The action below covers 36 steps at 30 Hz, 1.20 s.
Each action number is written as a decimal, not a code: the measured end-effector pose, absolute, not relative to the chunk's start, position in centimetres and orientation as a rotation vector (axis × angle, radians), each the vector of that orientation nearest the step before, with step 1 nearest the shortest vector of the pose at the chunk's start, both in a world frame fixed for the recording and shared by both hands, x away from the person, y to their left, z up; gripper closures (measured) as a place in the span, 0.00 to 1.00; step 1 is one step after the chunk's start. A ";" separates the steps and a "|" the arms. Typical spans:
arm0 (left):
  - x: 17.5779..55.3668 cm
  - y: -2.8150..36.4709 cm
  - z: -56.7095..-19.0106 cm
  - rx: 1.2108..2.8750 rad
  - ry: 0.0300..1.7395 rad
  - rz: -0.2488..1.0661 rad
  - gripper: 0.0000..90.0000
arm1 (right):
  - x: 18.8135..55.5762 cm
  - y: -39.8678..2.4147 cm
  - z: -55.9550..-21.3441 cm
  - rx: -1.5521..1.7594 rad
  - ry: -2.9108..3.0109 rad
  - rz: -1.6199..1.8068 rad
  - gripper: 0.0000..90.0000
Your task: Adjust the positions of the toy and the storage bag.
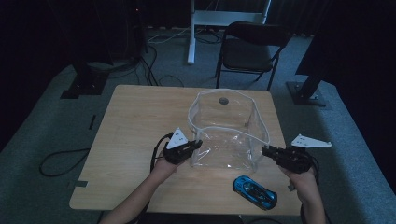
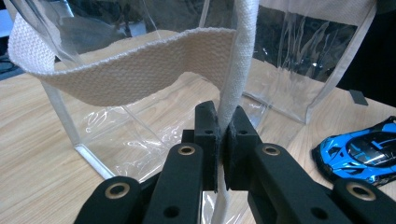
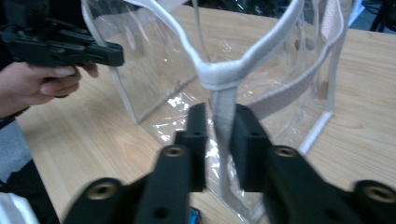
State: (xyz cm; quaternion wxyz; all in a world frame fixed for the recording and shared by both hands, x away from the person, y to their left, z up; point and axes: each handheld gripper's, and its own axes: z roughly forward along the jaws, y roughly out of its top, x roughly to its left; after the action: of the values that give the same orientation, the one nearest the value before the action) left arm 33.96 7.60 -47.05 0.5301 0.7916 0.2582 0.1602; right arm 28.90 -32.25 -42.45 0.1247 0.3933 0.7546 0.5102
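Left gripper [image 2: 223, 135] clamps the white seam strip [image 2: 236, 70] of the clear bag [image 1: 229, 128], its pads pressed on the webbing; the strip's lower run is hidden behind the jaws. Right gripper [image 3: 219, 126] is blurred, its jaws parted around the opposite seam [image 3: 223, 112] without pressing it. Between both grippers stands the bag, upright on the wooden table [image 1: 135, 121]. Just beside the right gripper, nearer the person, lies a blue toy car [image 1: 254, 191], apart from the bag.

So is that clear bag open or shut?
Open. The bag stands upright on the table, its white-trimmed mouth spread wide; nothing shows inside, and the blue car lies outside.
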 end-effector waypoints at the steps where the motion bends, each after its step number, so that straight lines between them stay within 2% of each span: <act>1: 34.0 7.6 -47.0 1.883 0.618 0.379 0.93 | 28.9 -32.2 -42.4 1.139 2.212 1.498 0.71; 4: 33.9 7.7 -46.8 1.880 0.614 0.374 0.88 | 28.8 -32.1 -42.4 1.132 2.211 1.523 0.53; 7: 33.8 7.8 -46.5 1.878 0.616 0.346 0.71 | 28.8 -32.1 -42.4 1.150 2.203 1.558 0.41; 10: 33.7 7.6 -46.3 1.908 0.605 0.321 0.50 | 28.8 -32.3 -42.6 1.183 2.161 1.567 0.35; 12: 33.6 7.6 -46.1 1.921 0.613 0.320 0.42 | 28.8 -32.4 -42.6 1.170 2.147 1.595 0.33; 16: 33.6 7.8 -45.9 1.932 0.601 0.256 0.30 | 28.4 -32.0 -42.5 1.127 2.176 1.581 0.17; 19: 33.5 8.0 -45.7 1.934 0.603 0.243 0.21 | 27.9 -31.6 -42.5 1.095 2.217 1.552 0.16; 24: 33.3 8.3 -45.7 1.936 0.614 0.267 0.12 | 27.1 -31.3 -43.0 1.082 2.252 1.531 0.16; 32: 33.1 9.8 -46.2 1.952 0.653 0.301 0.11 | 25.8 -31.2 -44.9 1.068 2.265 1.492 0.16; 33: 33.1 9.9 -46.3 1.958 0.662 0.311 0.08 | 25.6 -31.3 -45.1 1.073 2.265 1.501 0.16; 34: 33.0 10.0 -46.4 1.966 0.672 0.323 0.00 | 25.5 -31.3 -45.3 1.071 2.268 1.512 0.16; 36: 33.0 10.4 -46.4 1.972 0.675 0.324 0.00 | 25.2 -31.2 -45.6 1.085 2.288 1.490 0.16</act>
State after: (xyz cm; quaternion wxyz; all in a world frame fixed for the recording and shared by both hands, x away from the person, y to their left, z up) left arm 32.95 10.41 -46.44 0.4936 0.8130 0.2784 0.1335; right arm 25.24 -31.24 -45.61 0.1013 0.3675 0.7747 0.5045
